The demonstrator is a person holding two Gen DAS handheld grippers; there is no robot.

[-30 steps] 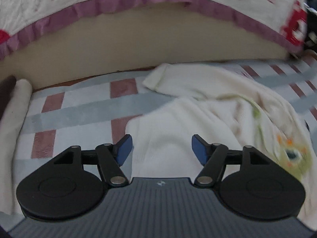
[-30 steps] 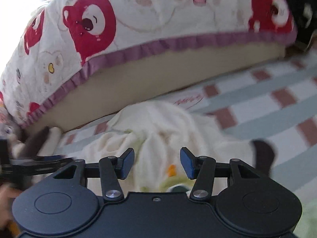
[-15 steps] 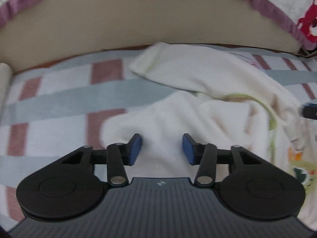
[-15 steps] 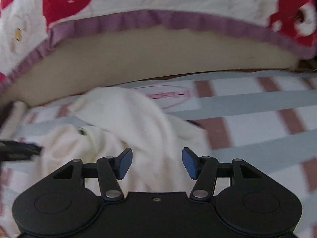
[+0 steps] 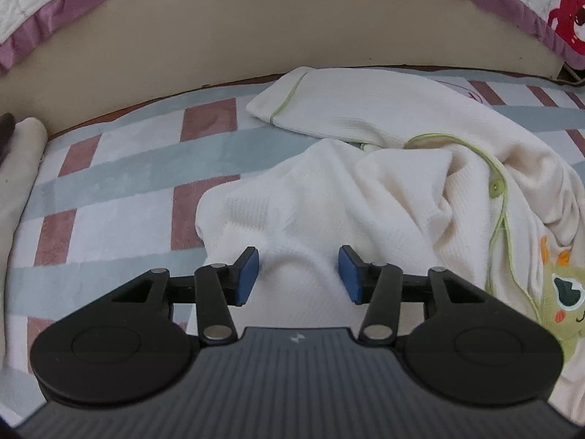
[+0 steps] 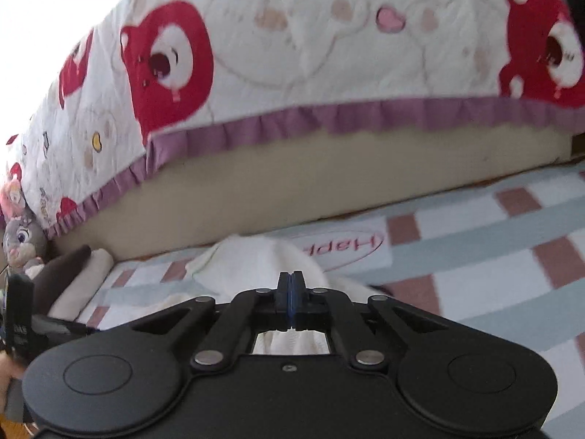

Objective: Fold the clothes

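A cream baby garment (image 5: 384,190) with lime-green trim and a green cartoon print lies crumpled on the checked mat. One sleeve stretches toward the back. My left gripper (image 5: 298,274) is open, its blue pads on either side of a raised fold of the cream cloth at the garment's near left corner. In the right wrist view the same garment (image 6: 256,259) shows just past my right gripper (image 6: 290,300), whose pads are pressed together; white cloth shows under the jaws, so it seems pinched on the garment.
A checked mat (image 5: 120,190) of grey-blue, white and dusky red covers the floor. A beige mattress side (image 6: 329,179) with a bear-print quilt (image 6: 292,44) and purple frill rises behind. A rolled cream cloth (image 5: 18,168) lies at left. A plush toy (image 6: 20,241) sits far left.
My right gripper has gone from open to shut and the view has tilted up toward the quilt. My left gripper has narrowed slightly and moved onto the garment's near fold.
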